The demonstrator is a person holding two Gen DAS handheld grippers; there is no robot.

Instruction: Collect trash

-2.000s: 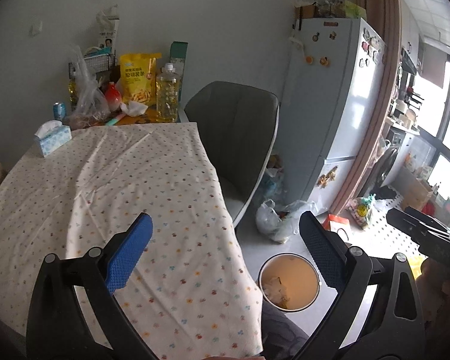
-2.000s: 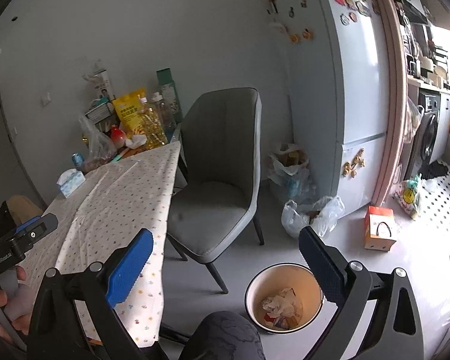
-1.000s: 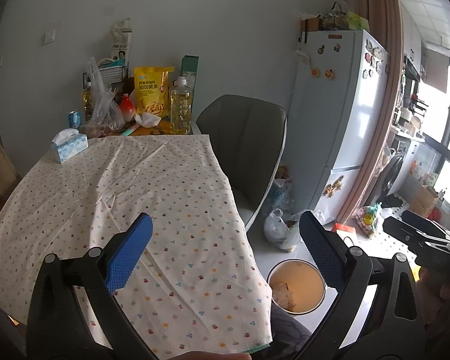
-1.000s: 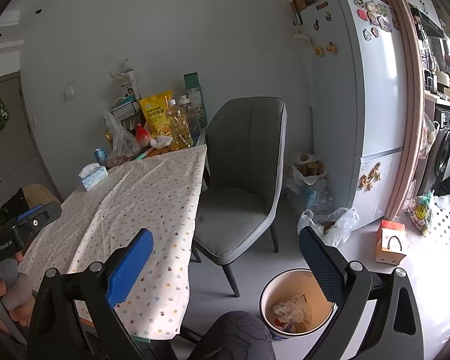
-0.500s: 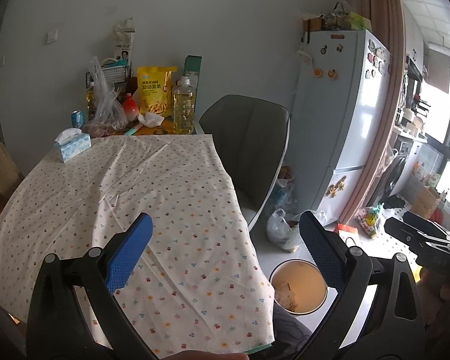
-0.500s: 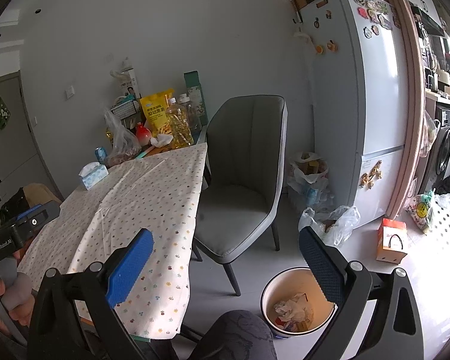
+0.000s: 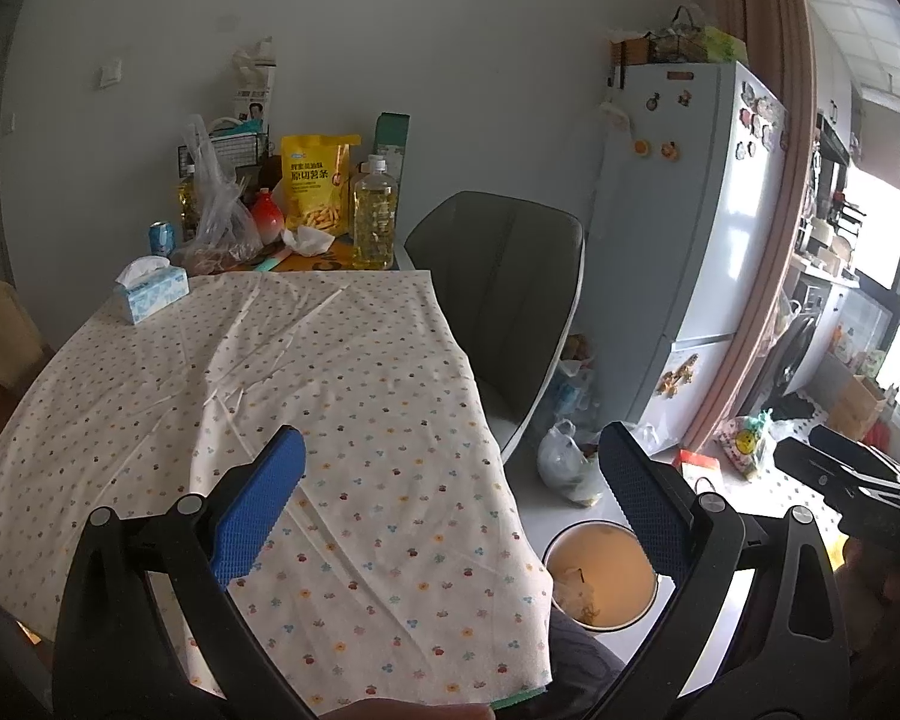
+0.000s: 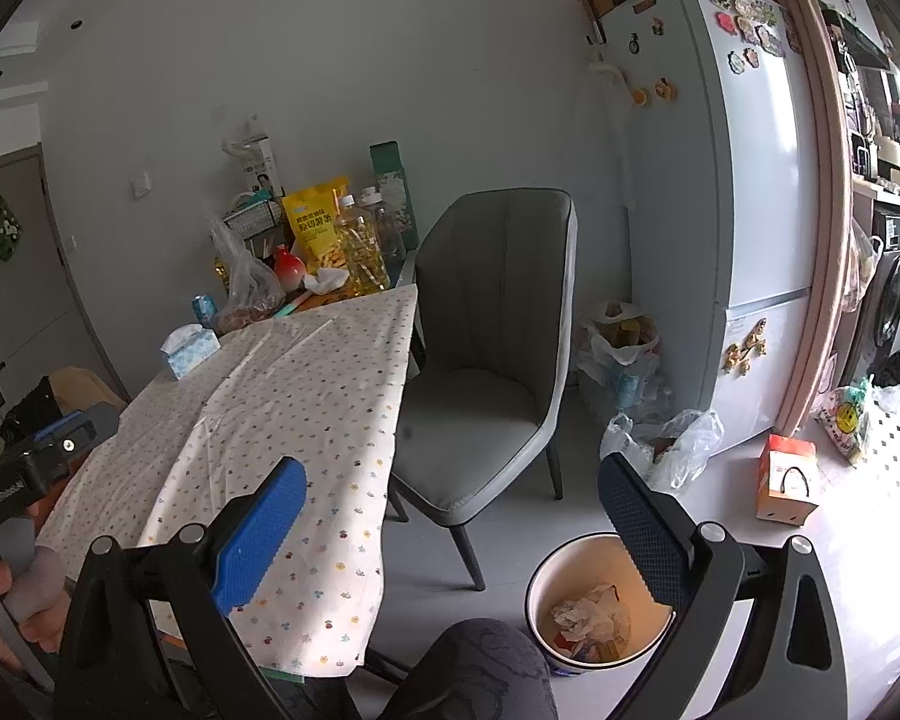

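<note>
My left gripper [image 7: 450, 498] is open and empty, held above the near end of the table with the flowered cloth [image 7: 270, 396]. My right gripper [image 8: 450, 516] is open and empty, held over the floor between the table and the round trash bin [image 8: 594, 600]. The bin stands on the floor by my knee and holds crumpled paper and wrappers; it also shows in the left wrist view [image 7: 600, 576]. A crumpled white tissue [image 7: 309, 239] lies at the table's far end among the groceries.
A grey chair [image 8: 486, 354] stands beside the table. A tissue box [image 7: 150, 291], oil bottle [image 7: 375, 222], yellow snack bag [image 7: 318, 186], can and plastic bag crowd the far end. A fridge [image 8: 732, 180], plastic bags [image 8: 660, 438] and an orange box [image 8: 789, 480] stand at right.
Both grippers have lifted and drawn back a little over the last two seconds, so more of the table and chair shows. Both stayed open and empty.
</note>
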